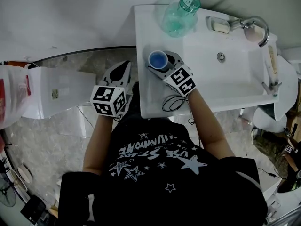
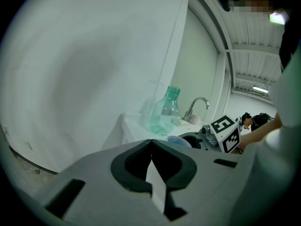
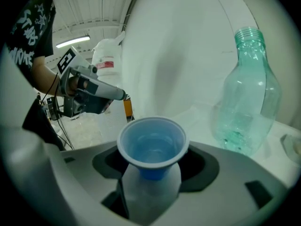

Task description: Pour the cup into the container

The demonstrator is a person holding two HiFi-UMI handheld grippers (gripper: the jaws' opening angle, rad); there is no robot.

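The cup (image 3: 151,147) stands upright, mouth up, clasped in our right gripper (image 3: 151,173) at the left rim of the sink (image 1: 143,36), near the bottle (image 1: 180,15). Its base is hidden, so we cannot tell whether it rests there; our left gripper (image 2: 151,147) hangs beside, jaws together, empty

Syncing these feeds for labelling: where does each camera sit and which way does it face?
Head view: on the person's head, looking steeply down at the sink counter; both forearms and black shirt show.
Left gripper view: on the left gripper, looking along its shut jaws toward the wall; right forearm shows.
Right gripper view: on the right gripper, looking over the blue cup between its jaws; left forearm shows.
Shared: all three show the green bottle.
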